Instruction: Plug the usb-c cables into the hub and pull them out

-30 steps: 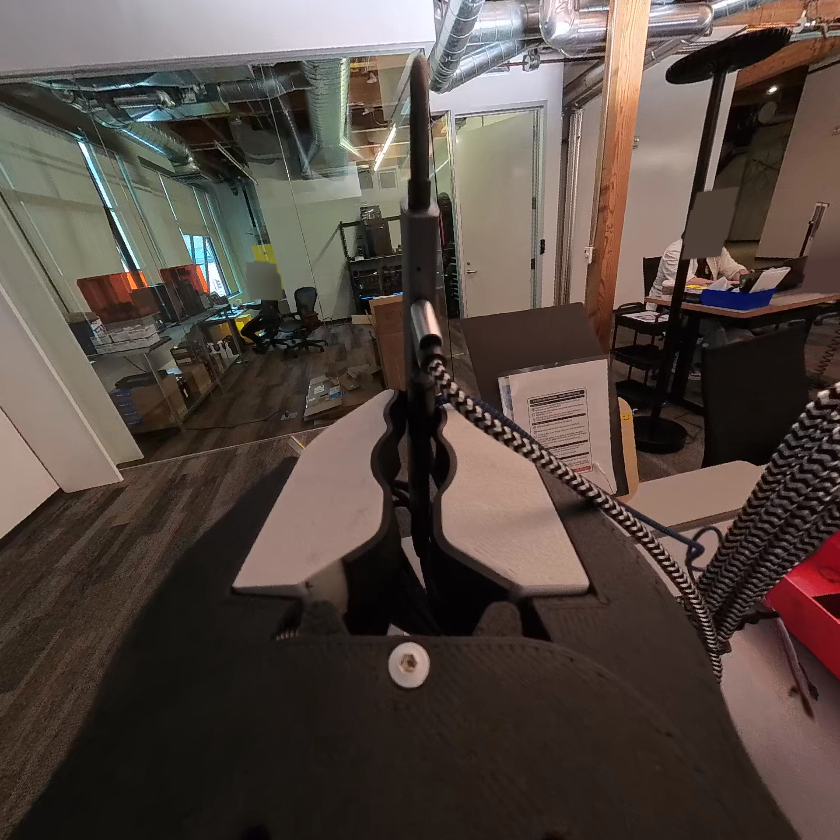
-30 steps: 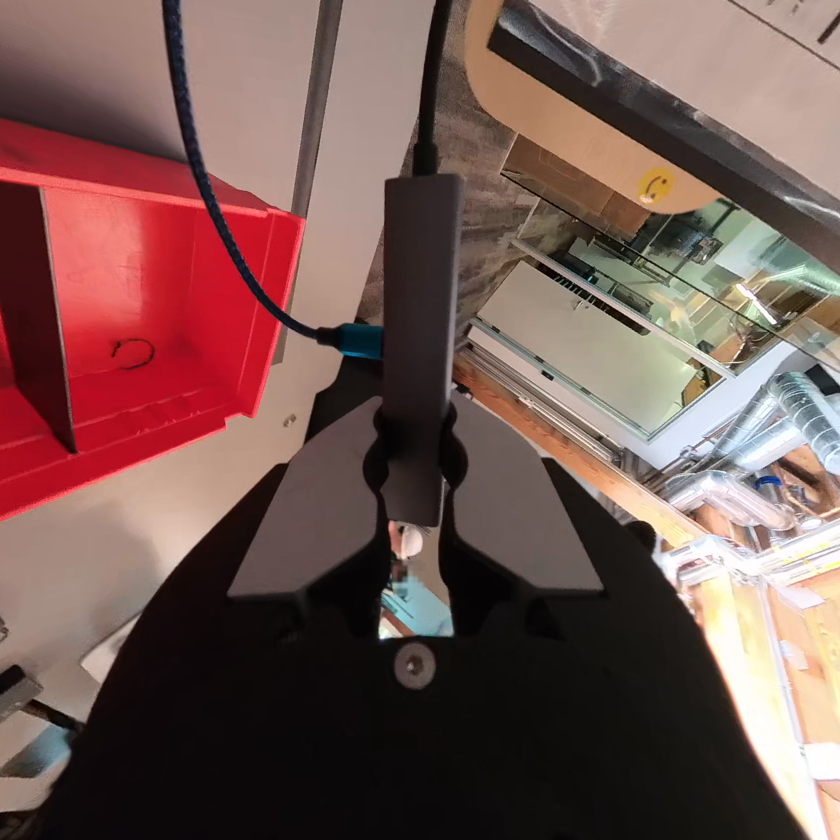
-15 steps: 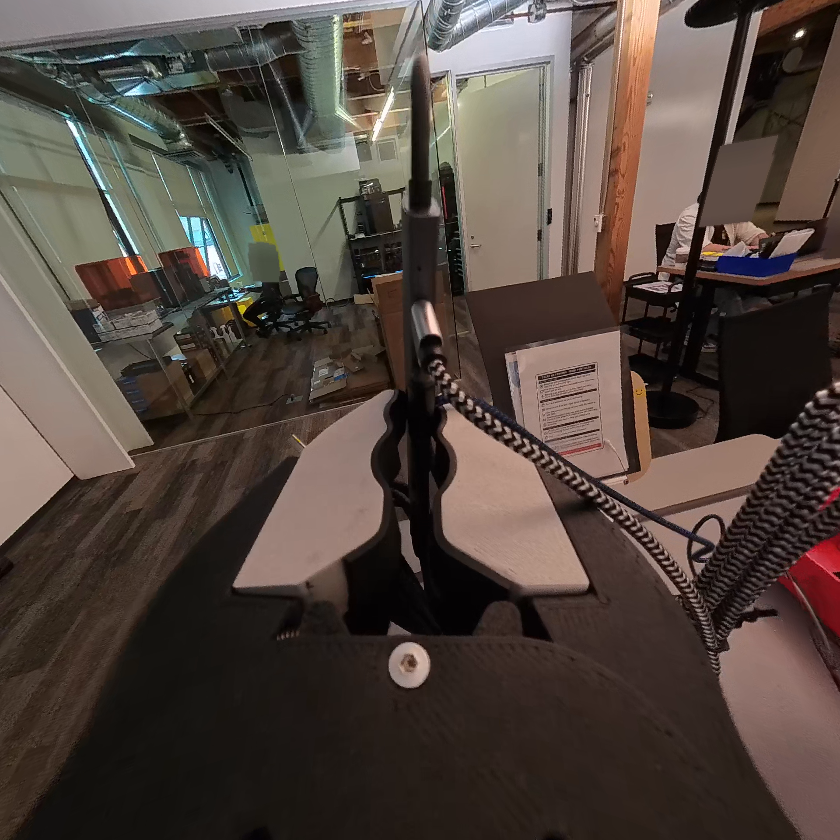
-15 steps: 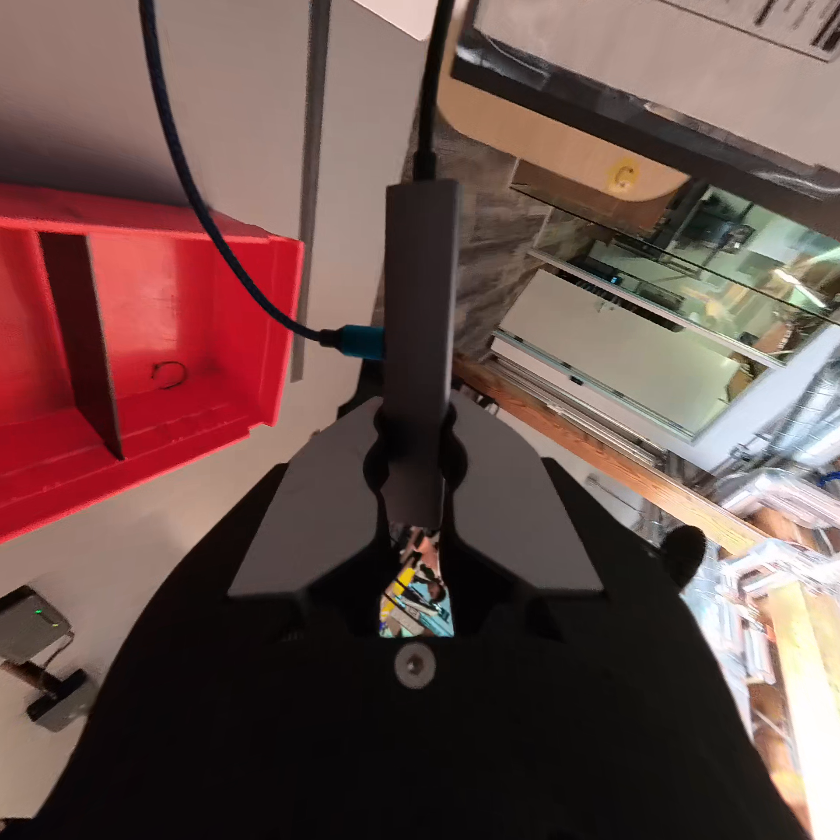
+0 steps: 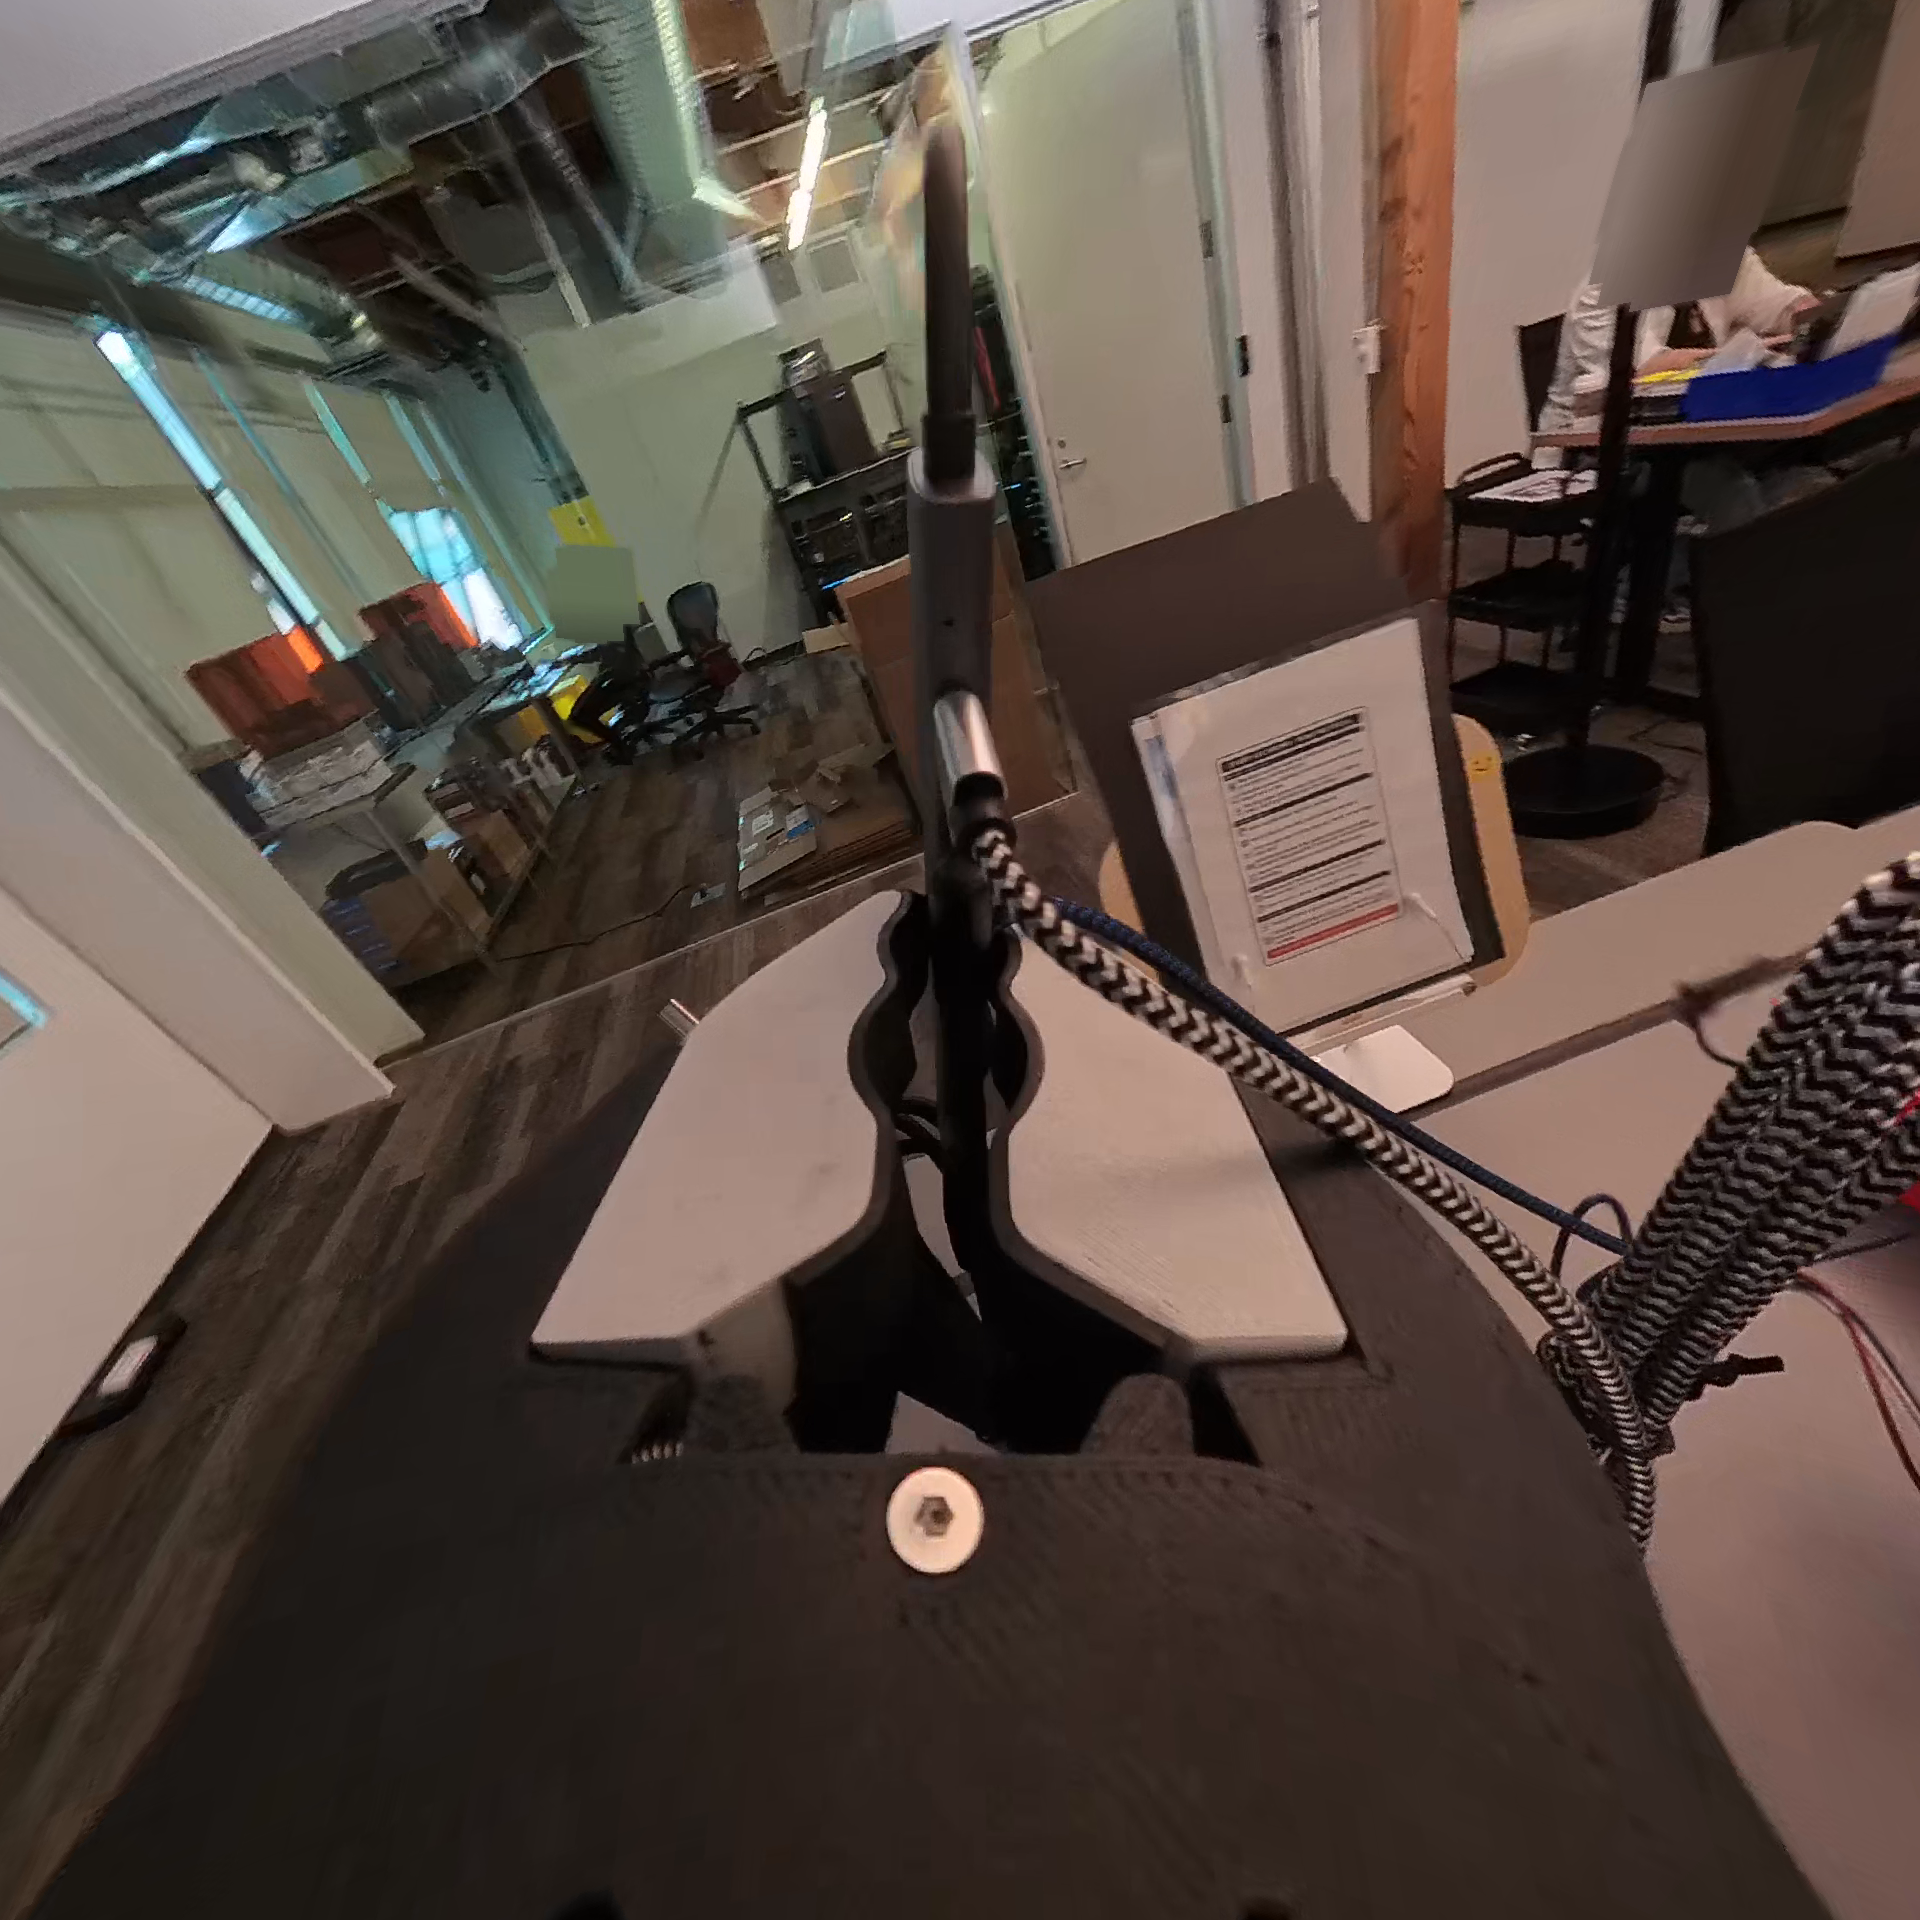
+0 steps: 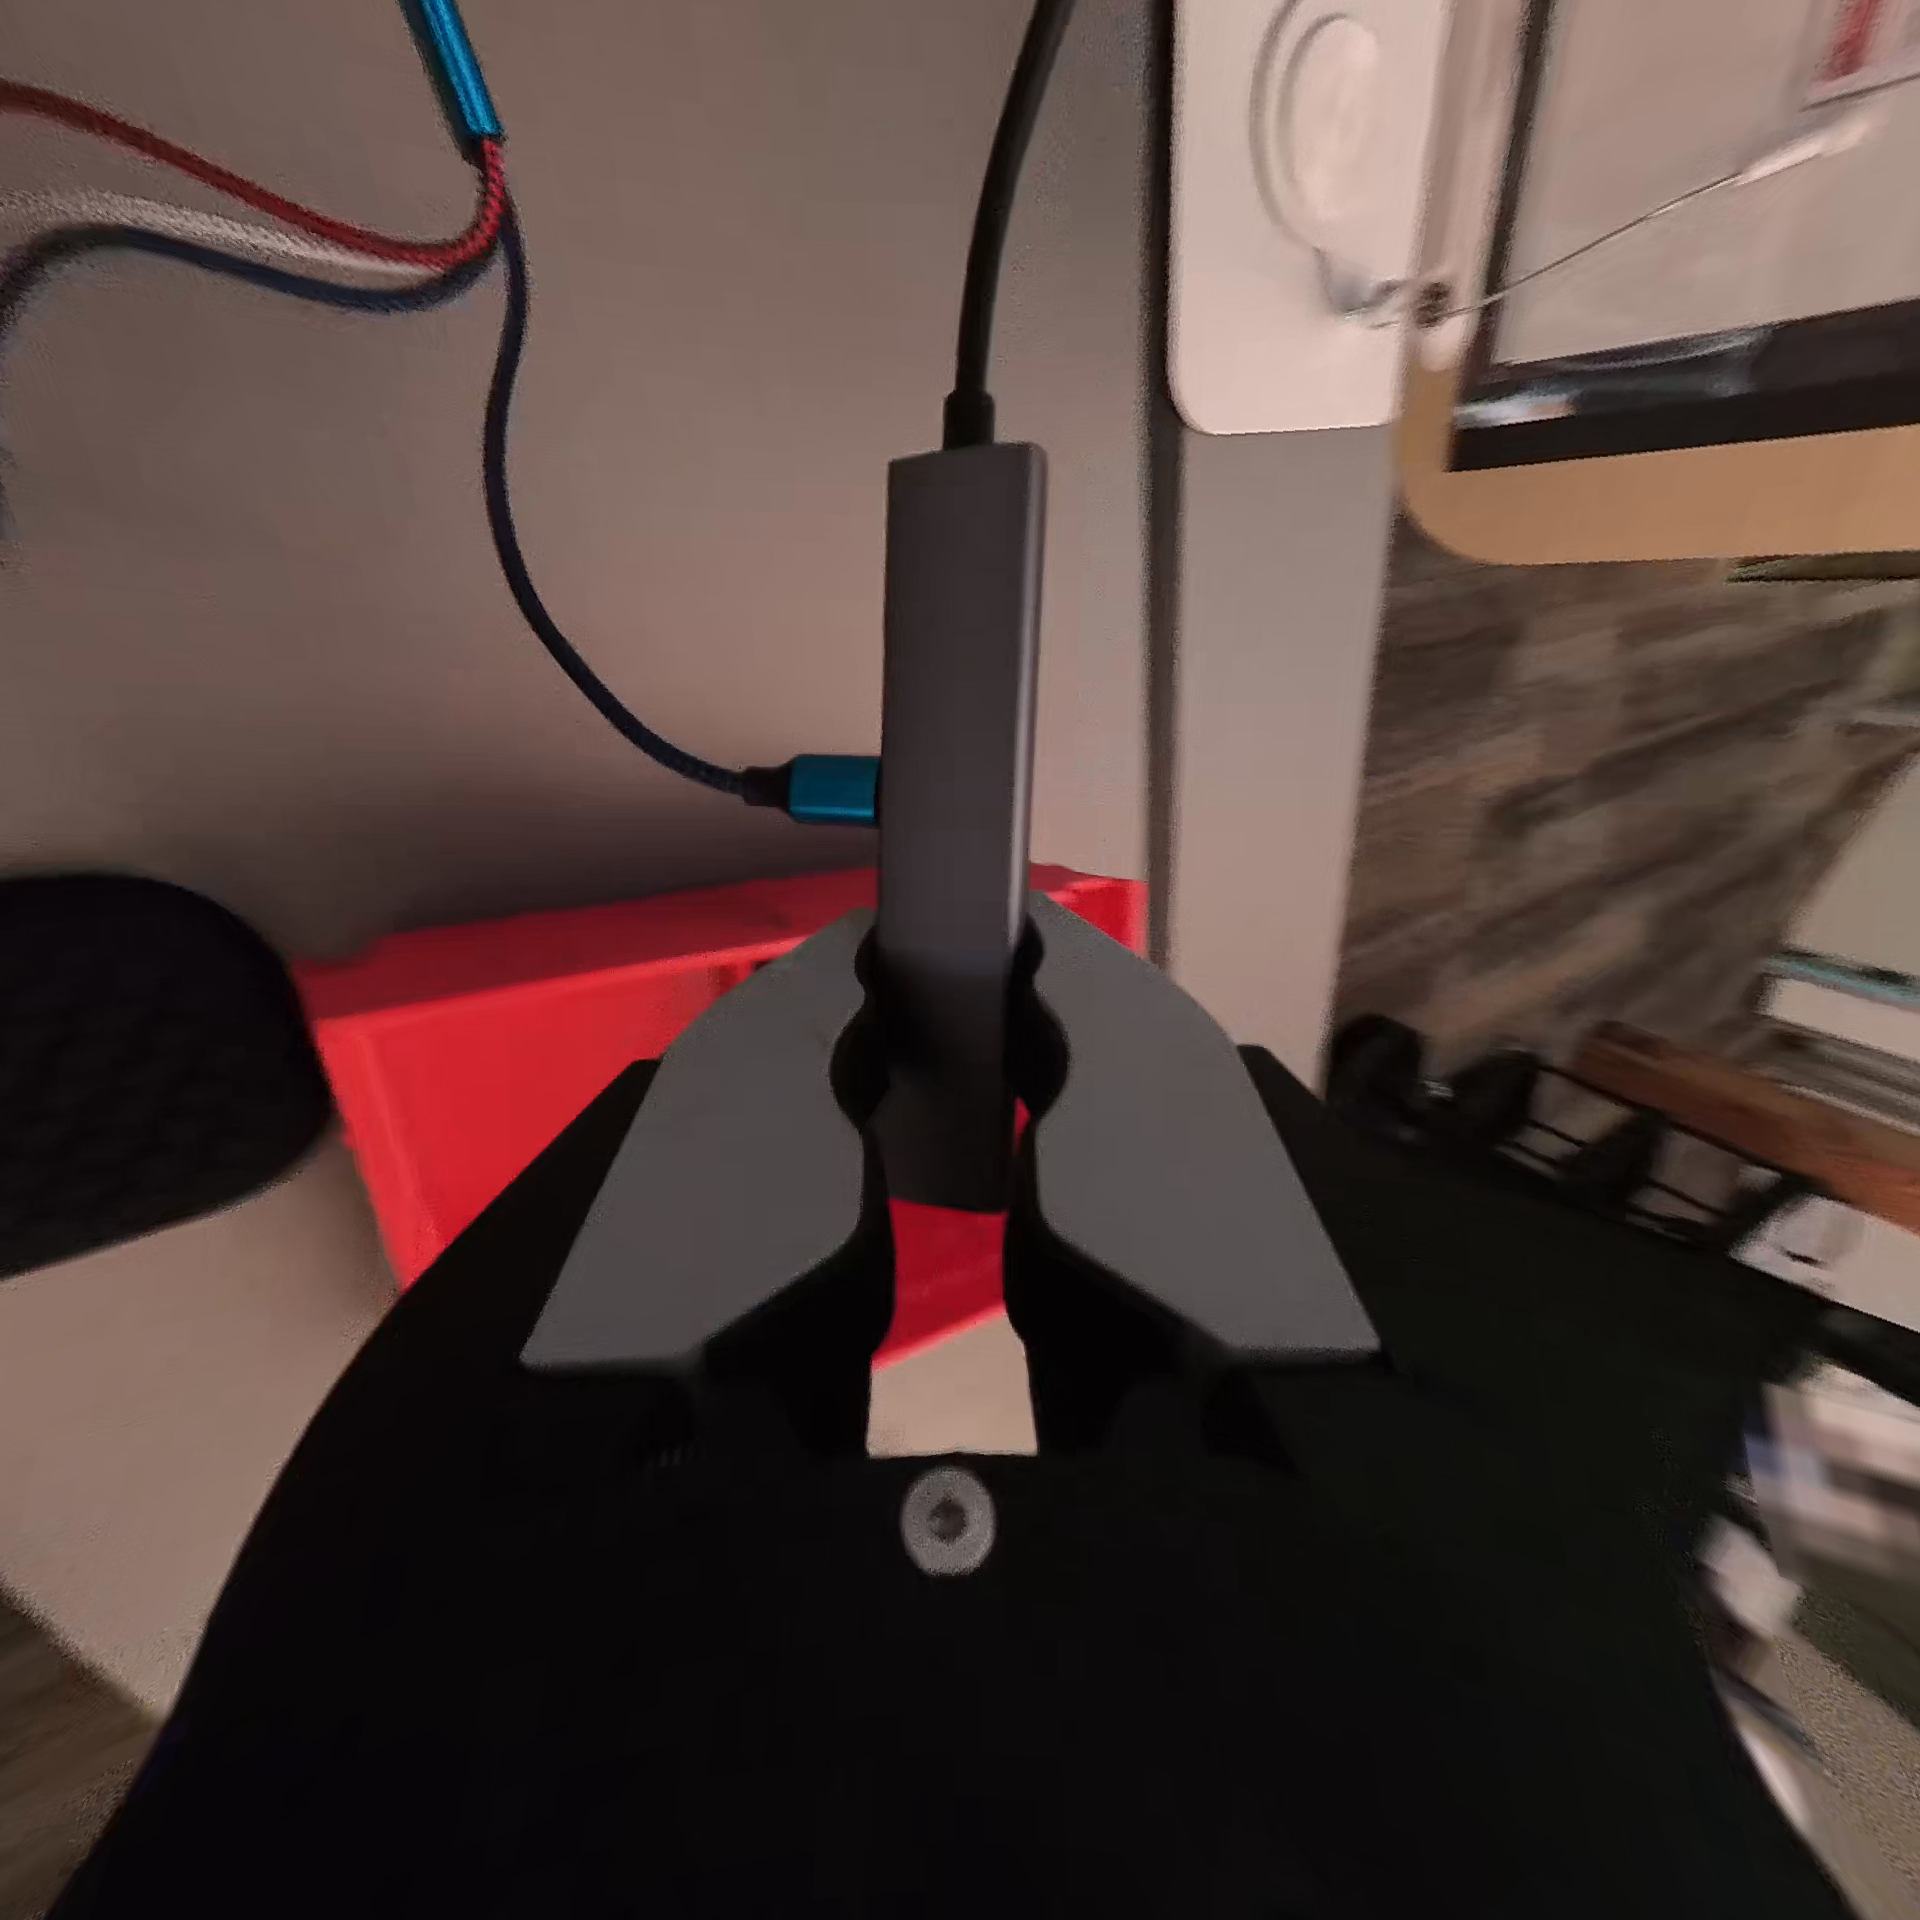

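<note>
My right gripper (image 6: pixel 951 935) is shut on the lower end of the grey hub (image 6: pixel 956 727), which points away from me with its black lead at the far end. A blue plug (image 6: pixel 831 790) on a dark blue cable sits in the hub's left edge. In the left wrist view the hub (image 5: pixel 945 582) stands edge-on just beyond my left gripper (image 5: pixel 961 925). That gripper is shut on the black boot behind the silver plug (image 5: pixel 966 748) of the black-and-white cable (image 5: pixel 1195 1039). The plug lies against the hub's near edge. The blue cable (image 5: pixel 1132 940) runs off right behind it.
A red bin (image 6: pixel 540 1039) lies on the grey table (image 6: pixel 260 623) under the hub. Loose red and blue cables (image 6: pixel 208 177) lie farther off. A coil of black-and-white cable (image 5: pixel 1745 1164) hangs at right. A sign on a white stand (image 5: pixel 1299 831) stands at the table's edge. My hands' fingertips stand some 60 centimeters from each other.
The right gripper has swung with the hub from facing the ceiling and glass wall to facing the table; the red bin now lies under the hub. The left view tilted slightly. Both grips are unchanged.
</note>
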The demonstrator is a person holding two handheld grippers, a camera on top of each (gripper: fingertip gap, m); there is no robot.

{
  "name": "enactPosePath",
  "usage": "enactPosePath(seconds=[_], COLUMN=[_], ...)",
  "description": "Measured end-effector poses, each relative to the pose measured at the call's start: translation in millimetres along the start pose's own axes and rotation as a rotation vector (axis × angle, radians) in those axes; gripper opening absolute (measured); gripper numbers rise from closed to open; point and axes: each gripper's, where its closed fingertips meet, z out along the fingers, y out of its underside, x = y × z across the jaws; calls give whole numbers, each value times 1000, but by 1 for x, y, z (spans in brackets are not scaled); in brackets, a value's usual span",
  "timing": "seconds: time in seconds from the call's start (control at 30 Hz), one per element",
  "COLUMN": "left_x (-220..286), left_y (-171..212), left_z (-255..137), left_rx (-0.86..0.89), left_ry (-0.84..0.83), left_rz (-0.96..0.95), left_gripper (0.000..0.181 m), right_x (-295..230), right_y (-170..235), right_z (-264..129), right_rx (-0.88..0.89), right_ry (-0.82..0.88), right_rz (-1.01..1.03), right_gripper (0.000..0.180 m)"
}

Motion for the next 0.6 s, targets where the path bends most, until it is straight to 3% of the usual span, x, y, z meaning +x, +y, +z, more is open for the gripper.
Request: enactPosePath(seconds=[0.23,0.43,0.6], left_x=[62,111,150], left_y=[0,15,31], left_z=[14,30,40], left_rx=[-1,-32,-24], left_ry=[70,135,240], left_rz=[176,301,311], left_gripper=[10,10,10], right_x=[-75,-124,-149], right_y=[-19,-7,1], right_z=[79,147,171], right_rx=[51,-154,-246], right_ry=[-365,-512,-589], right_rz=[135,169,187], right_gripper=[20,21,21])
